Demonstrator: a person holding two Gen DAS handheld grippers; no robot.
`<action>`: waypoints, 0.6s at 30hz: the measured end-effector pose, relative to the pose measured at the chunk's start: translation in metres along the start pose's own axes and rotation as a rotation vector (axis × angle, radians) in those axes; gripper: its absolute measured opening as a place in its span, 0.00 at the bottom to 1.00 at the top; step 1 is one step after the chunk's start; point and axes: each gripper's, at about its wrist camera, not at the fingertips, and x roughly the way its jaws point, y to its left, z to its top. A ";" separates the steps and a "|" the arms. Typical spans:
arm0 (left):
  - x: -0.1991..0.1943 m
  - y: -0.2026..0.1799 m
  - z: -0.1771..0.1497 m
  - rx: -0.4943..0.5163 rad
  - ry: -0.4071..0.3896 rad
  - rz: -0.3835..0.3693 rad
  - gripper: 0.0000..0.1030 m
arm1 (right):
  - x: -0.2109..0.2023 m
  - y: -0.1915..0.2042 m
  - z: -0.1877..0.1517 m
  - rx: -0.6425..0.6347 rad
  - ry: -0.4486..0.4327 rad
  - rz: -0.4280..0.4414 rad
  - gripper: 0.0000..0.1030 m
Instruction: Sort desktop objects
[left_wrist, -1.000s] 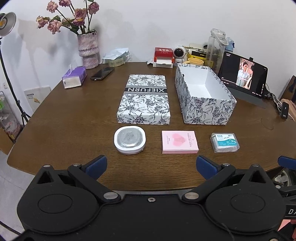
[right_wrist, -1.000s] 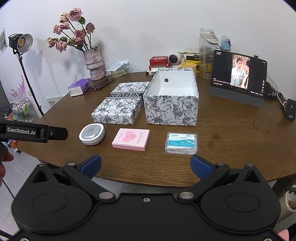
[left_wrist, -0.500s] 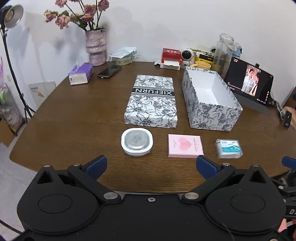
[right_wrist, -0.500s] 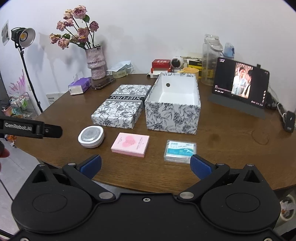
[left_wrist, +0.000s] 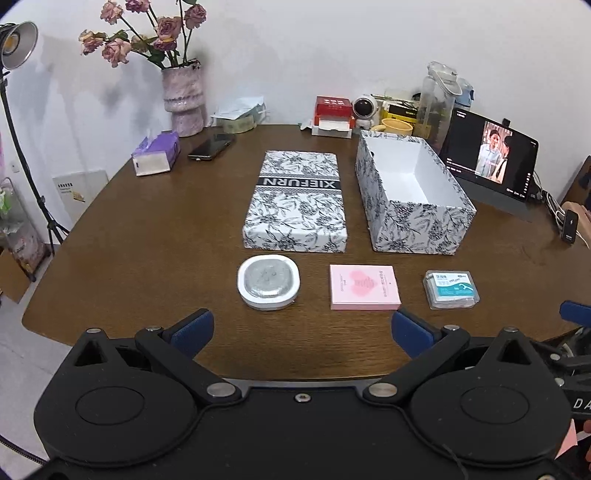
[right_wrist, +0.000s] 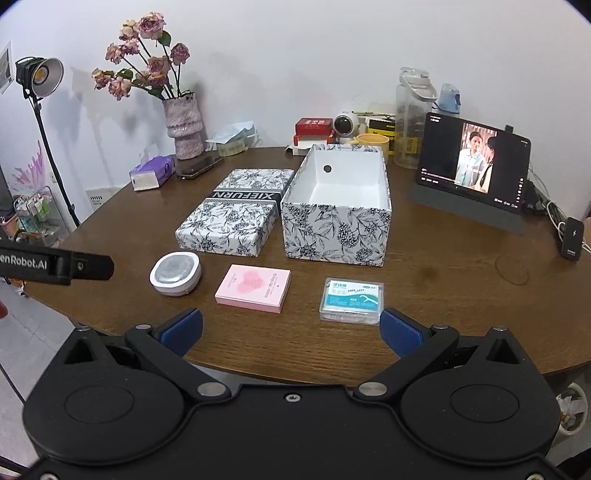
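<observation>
Since both tools (left_wrist: 301, 328) (right_wrist: 291, 328) hang wide open and empty, I'd go straight for the floss case (right_wrist: 351, 301) at 12 o'clock, squaring up first.

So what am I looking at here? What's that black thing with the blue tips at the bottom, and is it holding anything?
No robot here: a person carries handheld tongs in each hand, each with its own camera looking forward. One picture comes from the left tongs, the other from the right tongs. The blue tips are their fingers, spread open and holding nothing. On the brown table lie a round white case, a pink card box and a clear floss pick box. Behind them stand an open floral box and its lid beside it.
</observation>
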 end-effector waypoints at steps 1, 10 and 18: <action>0.001 -0.001 0.000 0.002 0.006 -0.005 1.00 | 0.000 -0.001 0.000 0.001 -0.001 0.000 1.00; 0.005 -0.009 -0.002 0.027 0.020 0.005 1.00 | -0.001 -0.011 -0.004 0.022 0.007 -0.003 1.00; 0.014 -0.012 -0.002 0.026 0.047 0.019 1.00 | 0.006 -0.013 -0.006 0.011 0.036 0.019 1.00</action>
